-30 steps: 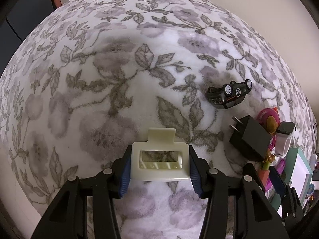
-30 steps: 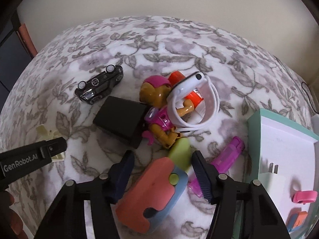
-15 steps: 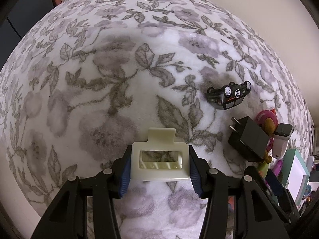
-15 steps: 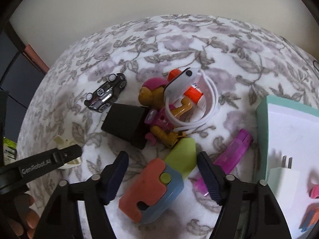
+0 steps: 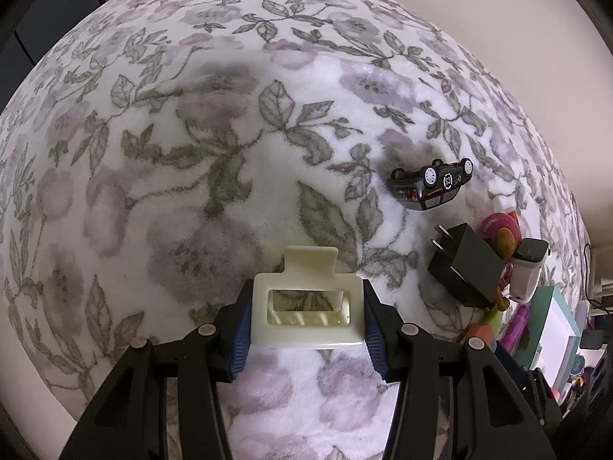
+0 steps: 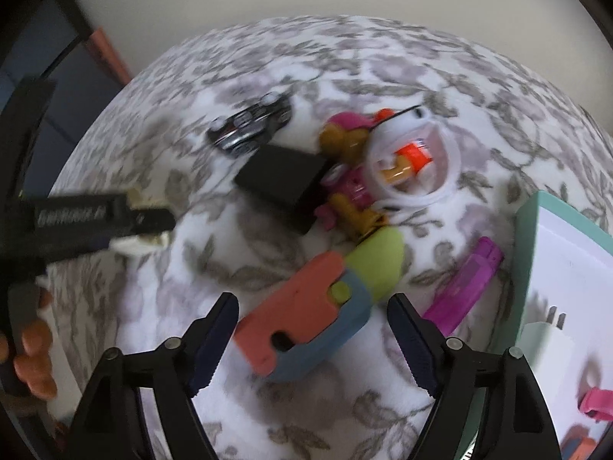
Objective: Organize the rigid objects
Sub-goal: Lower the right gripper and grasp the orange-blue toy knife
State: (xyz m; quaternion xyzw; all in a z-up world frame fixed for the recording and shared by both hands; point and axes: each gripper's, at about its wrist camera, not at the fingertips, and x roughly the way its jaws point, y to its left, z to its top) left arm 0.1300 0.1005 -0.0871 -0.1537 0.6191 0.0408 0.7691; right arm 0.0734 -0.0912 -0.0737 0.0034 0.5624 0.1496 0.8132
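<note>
My left gripper (image 5: 306, 308) is shut on a cream hair claw clip (image 5: 306, 268), held just over the floral blanket (image 5: 191, 153). In the right wrist view that gripper (image 6: 145, 226) shows at the left, still holding the clip. My right gripper (image 6: 312, 306) hovers over an orange, blue and green toy (image 6: 299, 299) lying on the blanket. Its jaws are opening and stand either side of the toy without touching it. The right wrist view is blurred.
A black toy car (image 5: 429, 188), a black charger (image 5: 465, 268), a pink figurine (image 6: 345, 184), a white smartwatch (image 6: 413, 168) and a purple piece (image 6: 463, 283) lie close together. A teal box (image 6: 536, 253) at the right holds a white charger (image 6: 548, 341). A hand (image 6: 34, 349) grips the left tool.
The right gripper's jaws have spread wider around the orange and blue toy, and its view has swung and blurred. The left gripper still holds the clip in the same place.
</note>
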